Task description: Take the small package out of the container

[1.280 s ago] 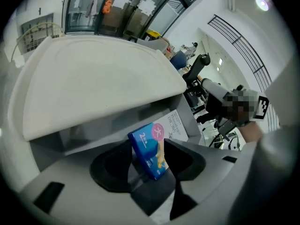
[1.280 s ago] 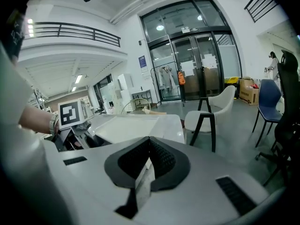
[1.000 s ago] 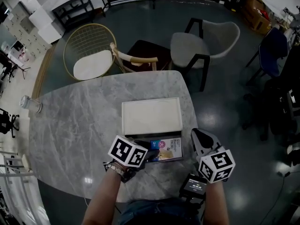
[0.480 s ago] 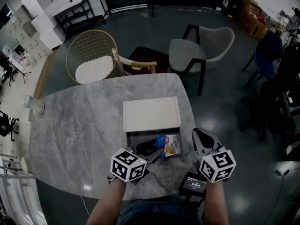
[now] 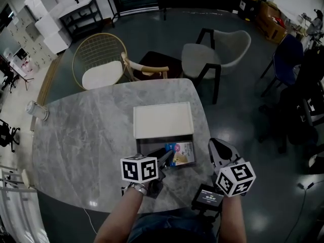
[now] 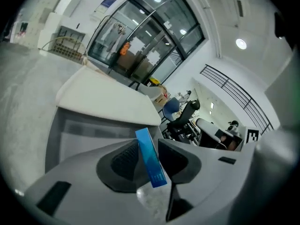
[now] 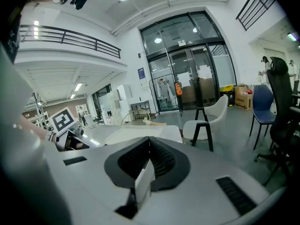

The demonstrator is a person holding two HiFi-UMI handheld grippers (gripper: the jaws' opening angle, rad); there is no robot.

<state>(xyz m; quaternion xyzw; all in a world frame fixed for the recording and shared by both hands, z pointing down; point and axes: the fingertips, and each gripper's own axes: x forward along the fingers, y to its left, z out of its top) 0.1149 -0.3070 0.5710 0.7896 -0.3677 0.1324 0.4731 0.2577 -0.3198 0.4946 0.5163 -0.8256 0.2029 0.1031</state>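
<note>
Left gripper [image 6: 149, 142]: jaws closing, still partly apart; ribbed dark pads flank the small package, right pad not yet touching.
Small package [image 5: 183, 153]: flat, glossy, blue-edged rectangle; edge-on between those jaws, over the container's dark tray.
Container [image 5: 163, 120]: shallow rectangle, matte white lid, on marbled grey table [image 5: 86, 130].
Right gripper [image 7: 149, 142]: jaws together, right of the container.

We are seeing a polished, veined grey stone surface [image 5: 81, 130], a smooth matt cream lid [image 5: 163, 120] just beyond the dark container [image 5: 150, 146], and glossy printed card on the package [image 5: 182, 153].
</note>
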